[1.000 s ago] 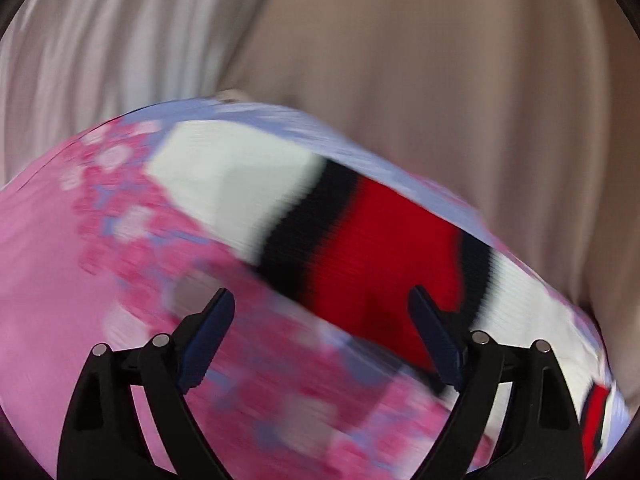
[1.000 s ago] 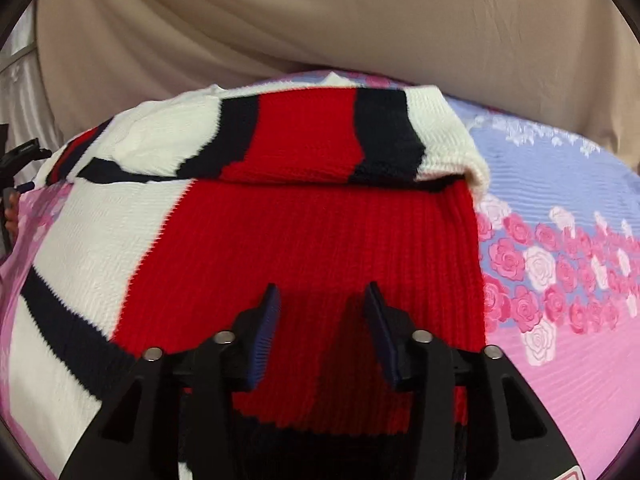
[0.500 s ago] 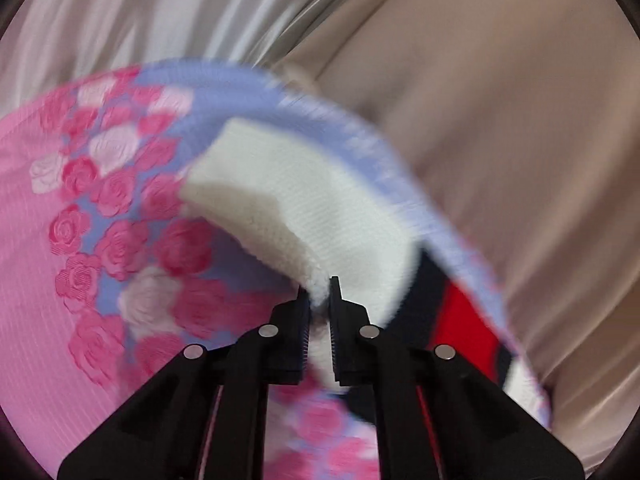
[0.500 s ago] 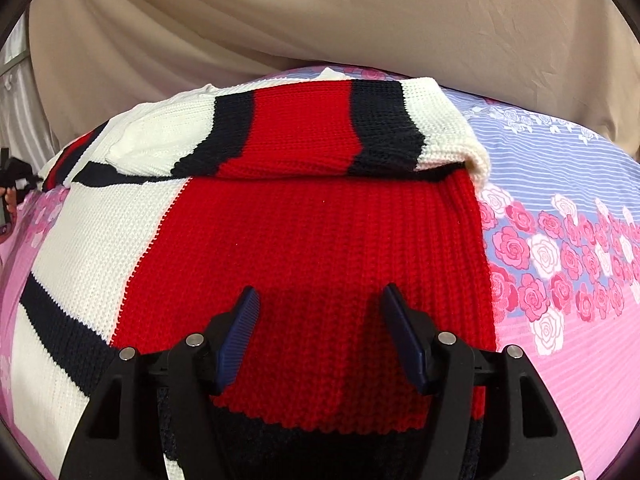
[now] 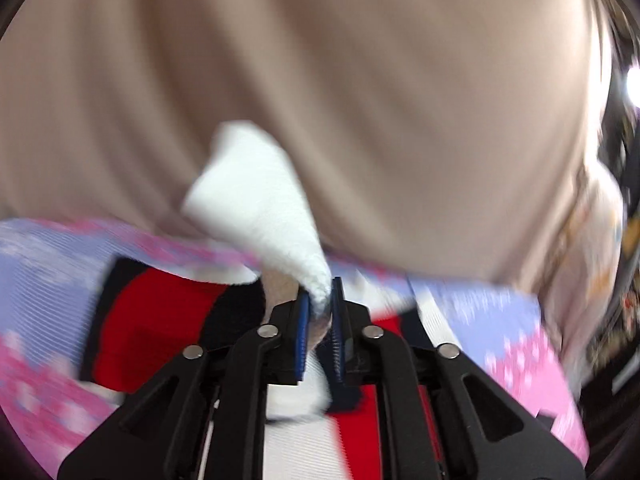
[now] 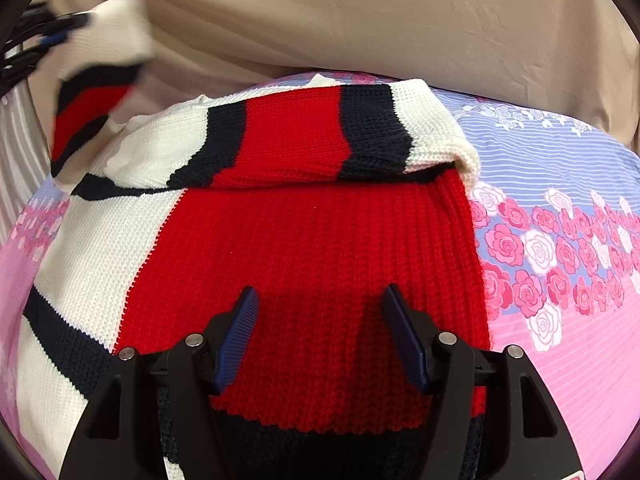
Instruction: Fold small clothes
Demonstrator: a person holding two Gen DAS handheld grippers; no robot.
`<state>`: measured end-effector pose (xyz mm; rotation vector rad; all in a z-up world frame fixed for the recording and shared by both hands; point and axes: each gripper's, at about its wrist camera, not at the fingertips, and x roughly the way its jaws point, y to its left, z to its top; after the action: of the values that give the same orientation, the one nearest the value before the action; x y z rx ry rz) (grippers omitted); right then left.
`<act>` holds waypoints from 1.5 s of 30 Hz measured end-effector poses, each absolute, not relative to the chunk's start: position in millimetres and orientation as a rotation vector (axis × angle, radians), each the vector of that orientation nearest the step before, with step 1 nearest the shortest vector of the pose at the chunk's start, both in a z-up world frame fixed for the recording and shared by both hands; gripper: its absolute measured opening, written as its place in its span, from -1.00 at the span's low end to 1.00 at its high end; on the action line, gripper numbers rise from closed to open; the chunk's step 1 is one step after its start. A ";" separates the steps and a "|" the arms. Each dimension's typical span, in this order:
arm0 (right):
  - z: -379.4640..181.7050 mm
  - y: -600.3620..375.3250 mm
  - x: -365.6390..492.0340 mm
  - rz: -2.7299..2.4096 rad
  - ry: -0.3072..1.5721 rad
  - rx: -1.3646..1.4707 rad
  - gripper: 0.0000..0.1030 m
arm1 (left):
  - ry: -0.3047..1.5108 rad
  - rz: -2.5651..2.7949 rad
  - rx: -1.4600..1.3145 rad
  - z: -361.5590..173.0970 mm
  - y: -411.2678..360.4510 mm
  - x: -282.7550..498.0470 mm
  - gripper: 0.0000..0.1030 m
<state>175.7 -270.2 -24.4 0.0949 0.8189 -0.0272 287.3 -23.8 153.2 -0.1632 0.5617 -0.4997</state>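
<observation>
We see the sweater [image 6: 312, 264], a knit in red, white and navy bands, lying spread on the sheet [image 6: 560, 208], which is printed with pink and white roses on lilac and pink stripes. Its right sleeve [image 6: 320, 136] lies folded across the top of the red body panel, the white cuff end reaching the sweater's right edge. The left sleeve [image 6: 96, 80] is lifted off the sheet at the upper left of the right wrist view, blurred, its white cuff uppermost and the navy and red bands hanging below.

Our left gripper [image 5: 320, 312] is clamped on that white cuff [image 5: 256, 200]; the blue pads press the knit from both sides, and the cuff stands up past the fingertips. In the right wrist view the same gripper [image 6: 52, 32] shows only as a dark blur at the cuff's end.

Our right gripper [image 6: 320, 320] hovers over the red panel with its fingers spread wide, nothing between them; we cannot tell whether the pads touch the knit.

Behind the sheet hangs a beige cloth [image 6: 360, 16]. We can read no labels or writing anywhere; a red-and-white mark at the bottom right corner of the right wrist view is cut off.
</observation>
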 end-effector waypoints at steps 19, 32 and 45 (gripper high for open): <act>12.1 -295.4 241.6 0.046 0.802 0.272 0.33 | 0.785 -0.156 -0.763 -3.0 129.5 290.0 0.70; 34.2 -281.5 297.4 0.070 0.754 0.316 -0.72 | 0.785 -0.160 -0.823 0.7 160.6 290.3 -0.08; 69.8 -290.7 287.9 0.085 0.573 0.285 -0.74 | 0.833 -0.193 -0.801 20.2 135.9 274.5 0.60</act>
<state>287.9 -290.7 69.8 0.2855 0.5734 0.0852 274.5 135.8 20.2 -0.8005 0.8328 -0.1928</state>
